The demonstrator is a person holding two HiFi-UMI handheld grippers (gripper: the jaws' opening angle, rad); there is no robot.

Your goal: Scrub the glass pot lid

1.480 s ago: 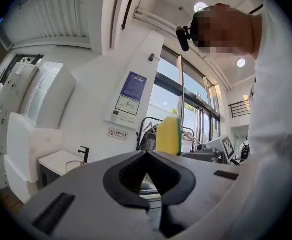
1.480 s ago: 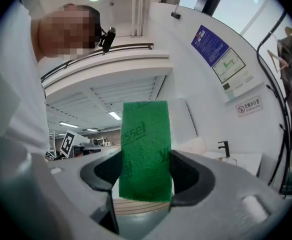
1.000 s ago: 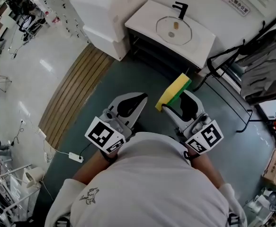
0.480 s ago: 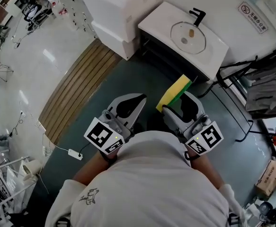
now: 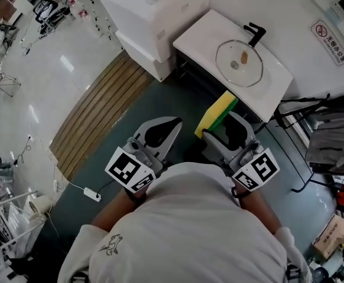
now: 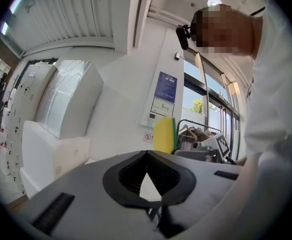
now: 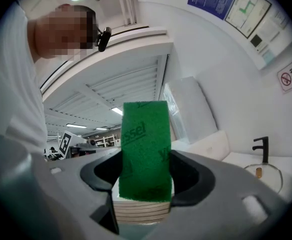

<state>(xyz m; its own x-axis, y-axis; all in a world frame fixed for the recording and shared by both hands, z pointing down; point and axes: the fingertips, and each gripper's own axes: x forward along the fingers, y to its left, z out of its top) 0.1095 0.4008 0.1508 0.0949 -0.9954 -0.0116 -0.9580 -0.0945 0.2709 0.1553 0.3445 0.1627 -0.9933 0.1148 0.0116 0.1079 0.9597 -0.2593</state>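
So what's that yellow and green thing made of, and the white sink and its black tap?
The sponge looks like soft yellow foam with a rough green scouring layer; its fibrous, matte face shows in the right gripper view. The sink seems to be glazed ceramic or similar: white, smooth, slightly shiny. The tap is probably metal with a matte black coating.

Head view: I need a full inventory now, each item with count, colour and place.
Sponge: one, yellow and green, centre, clamped between jaws.
Washstand: one, white, ahead at top.
Faucet: one, black, on washstand's far edge.
Round rimmed disc: one, clear-looking with brown knob, on washstand; possibly the pot lid.
Slatted mat: one, brown, floor left.
Power strip: one, white, floor lower left.
Left hand-held gripper: one, grey, shut, empty.
Right hand-held gripper: one, grey, shut on sponge.
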